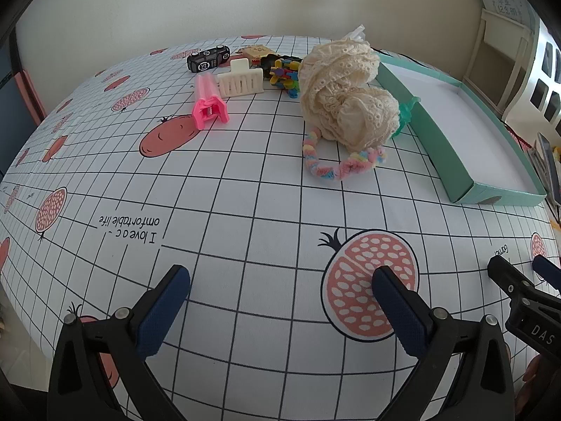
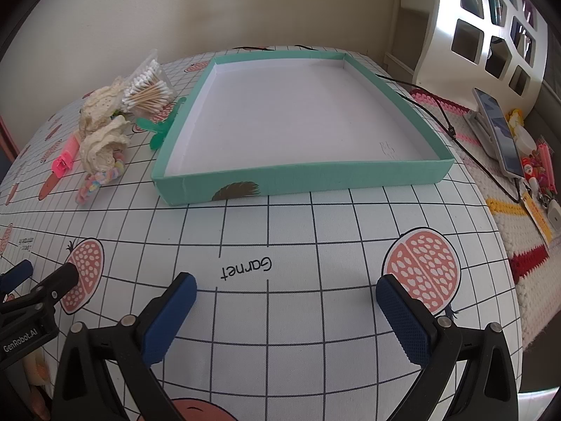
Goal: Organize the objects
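Both blue-padded tongs, left gripper (image 1: 280,301) and right gripper (image 2: 285,301), hang wide and empty above the table's near edge, poised because the shallow teal cardboard tray (image 2: 298,179) awaits the far-left clutter.

Soft, even daylight fills both my views; shadows on the surface (image 1: 245,175) are faint. Fisheye bending curves the grid lines, corners go black, focus stays sharp.
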Available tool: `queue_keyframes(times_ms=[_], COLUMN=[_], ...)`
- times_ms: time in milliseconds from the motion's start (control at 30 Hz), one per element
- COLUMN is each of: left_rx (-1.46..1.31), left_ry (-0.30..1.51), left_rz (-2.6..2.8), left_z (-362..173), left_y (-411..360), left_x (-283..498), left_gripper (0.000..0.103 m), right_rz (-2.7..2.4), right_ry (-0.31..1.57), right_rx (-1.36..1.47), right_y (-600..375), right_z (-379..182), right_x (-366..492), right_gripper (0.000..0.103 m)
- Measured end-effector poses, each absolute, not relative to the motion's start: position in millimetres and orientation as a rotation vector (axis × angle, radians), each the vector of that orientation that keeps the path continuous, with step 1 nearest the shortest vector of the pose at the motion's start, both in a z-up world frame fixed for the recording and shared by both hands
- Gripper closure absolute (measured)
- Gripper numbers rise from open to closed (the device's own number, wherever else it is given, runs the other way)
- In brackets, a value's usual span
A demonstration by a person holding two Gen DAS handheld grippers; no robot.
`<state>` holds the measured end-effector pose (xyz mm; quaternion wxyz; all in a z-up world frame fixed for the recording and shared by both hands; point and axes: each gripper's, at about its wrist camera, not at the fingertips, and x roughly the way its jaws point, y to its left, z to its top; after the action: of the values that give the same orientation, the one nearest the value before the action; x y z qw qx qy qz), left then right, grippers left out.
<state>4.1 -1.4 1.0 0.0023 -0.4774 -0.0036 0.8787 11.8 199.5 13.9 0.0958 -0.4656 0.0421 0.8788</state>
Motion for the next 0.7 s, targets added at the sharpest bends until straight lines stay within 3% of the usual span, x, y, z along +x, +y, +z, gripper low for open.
queue_keyframes(times_ms=[700], left_rx=[-1.483], left_ry=[-0.027], left_rz=[2.788], left_z=[0.0], left_y=[-0.6], left_x=[1.8], left_gripper=[0.000], right_rz=[2.602], right_ry=[0.124], right_rx=[-1.382], right_y=[199.4], right_z=[13.8], right_x=[11.7], right_gripper=[0.000])
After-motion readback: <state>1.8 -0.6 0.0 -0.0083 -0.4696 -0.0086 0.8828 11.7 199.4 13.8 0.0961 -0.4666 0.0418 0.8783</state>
